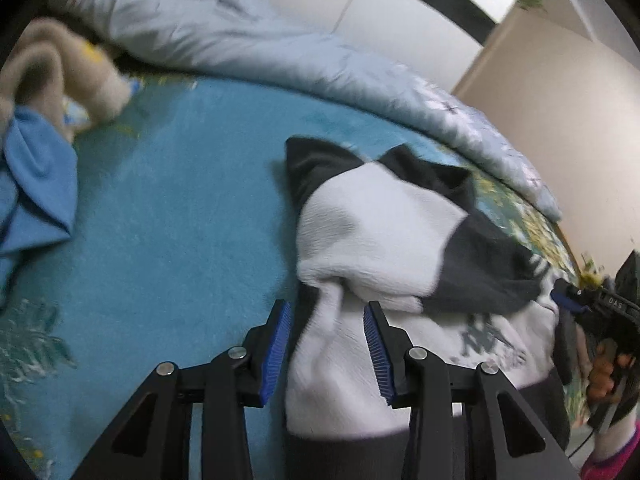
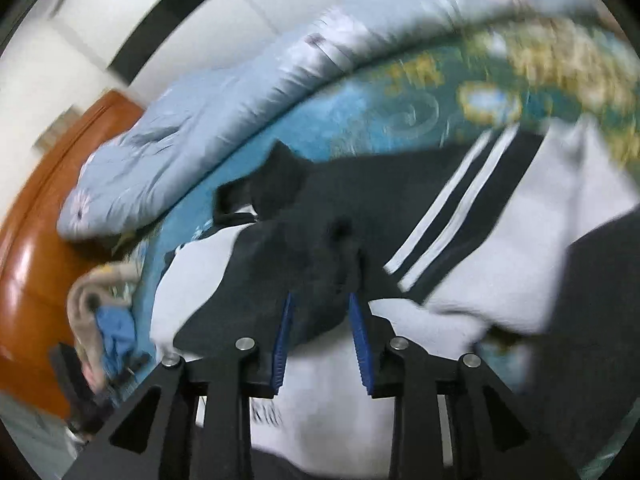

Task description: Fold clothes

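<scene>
A white and black sweatshirt lies crumpled on the blue bed cover. My left gripper is open, its blue pads on either side of a white fold of the sweatshirt, not pinching it. My right gripper is partly open with a bunch of the black sleeve fabric between its pads; the frames do not show whether the pads press on the cloth. The striped sleeve runs up to the right. The right gripper also shows in the left wrist view at the sweatshirt's right edge.
A light blue floral duvet is bunched along the far side of the bed. A beige garment and a blue cloth lie at the left. An orange wooden bed frame borders the bed.
</scene>
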Tool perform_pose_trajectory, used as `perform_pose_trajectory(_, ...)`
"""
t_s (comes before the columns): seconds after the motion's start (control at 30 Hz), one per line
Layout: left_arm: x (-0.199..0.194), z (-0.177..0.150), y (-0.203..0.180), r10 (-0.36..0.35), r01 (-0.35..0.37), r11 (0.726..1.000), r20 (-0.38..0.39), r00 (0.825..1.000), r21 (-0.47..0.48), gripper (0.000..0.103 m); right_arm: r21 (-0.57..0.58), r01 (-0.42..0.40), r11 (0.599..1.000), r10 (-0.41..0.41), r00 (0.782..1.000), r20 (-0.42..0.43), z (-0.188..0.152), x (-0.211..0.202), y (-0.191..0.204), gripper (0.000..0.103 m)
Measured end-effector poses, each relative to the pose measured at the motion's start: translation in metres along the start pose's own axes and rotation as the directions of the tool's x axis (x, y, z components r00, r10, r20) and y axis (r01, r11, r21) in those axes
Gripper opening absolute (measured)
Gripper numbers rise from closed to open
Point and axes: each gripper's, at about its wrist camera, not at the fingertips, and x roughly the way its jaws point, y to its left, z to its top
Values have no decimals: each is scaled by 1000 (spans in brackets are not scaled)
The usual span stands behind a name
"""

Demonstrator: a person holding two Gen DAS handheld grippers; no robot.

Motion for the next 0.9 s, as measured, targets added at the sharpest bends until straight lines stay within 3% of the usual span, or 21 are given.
perform_pose_trajectory(0.07,-15,-3,-3,-6,6,1000,27,1000,8,50,-73,27,997,-24,999,44,-10,-37,-6,33)
perform_pose_trajectory(0.17,-29,-9,-5,-22,23,999,47,999,-23,51,-129,105,986,-95,992,78,-29,-74,-24,43)
perform_pose_trajectory(0.33,-37,-19,-10,-40,43,997,36,999,-66,52,-159,206,966,-203,979,36,-73,-98,-66,44)
perform_pose_trajectory(0.6,-53,-29,-32,-31,32,999,28,999,-35,52,-280,216,935,-219,975,22,-99,-80,-64,47)
perform_pose_trajectory(0.9,-59,-34,-24,-26,28,998,36,999,-57,53,-363,317,876,-339,941,2,-105,-41,-70,47)
